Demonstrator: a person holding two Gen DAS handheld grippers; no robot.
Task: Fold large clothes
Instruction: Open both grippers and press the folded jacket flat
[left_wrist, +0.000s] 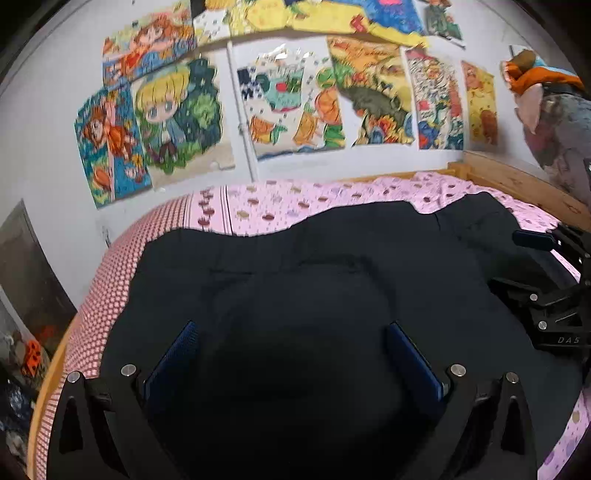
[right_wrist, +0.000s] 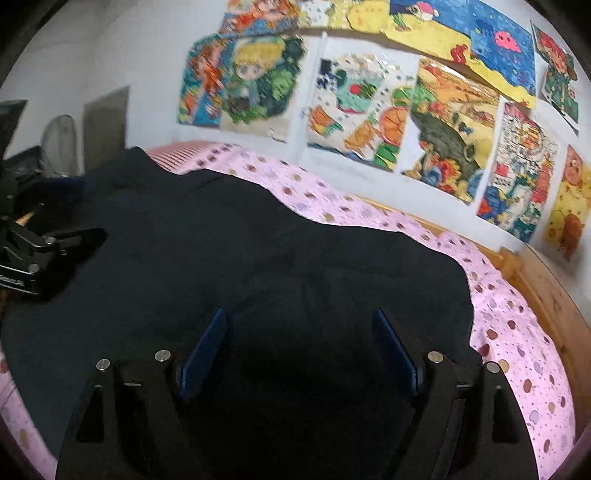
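Garment (left_wrist: 314, 288) lies flat on bed (left_wrist: 258, 206), dark and spread; left tool (left_wrist: 291, 354) and right tool (right_wrist: 299, 350) gape empty above near hem; a fold looks laid, next grip a fresh edge.

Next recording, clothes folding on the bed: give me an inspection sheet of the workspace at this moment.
Surface: bed sheet, pink, spotted, on a wooden bed frame.
Job's things: dark garment spread flat over the sheet.
Clutter: nothing seen on the bed.
Grippers: left gripper open above the garment, nothing between the pads; right gripper likewise open.
Cables: nothing seen.
Surroundings: white wall with colourful pictures; clothes hanging at the bed's end.
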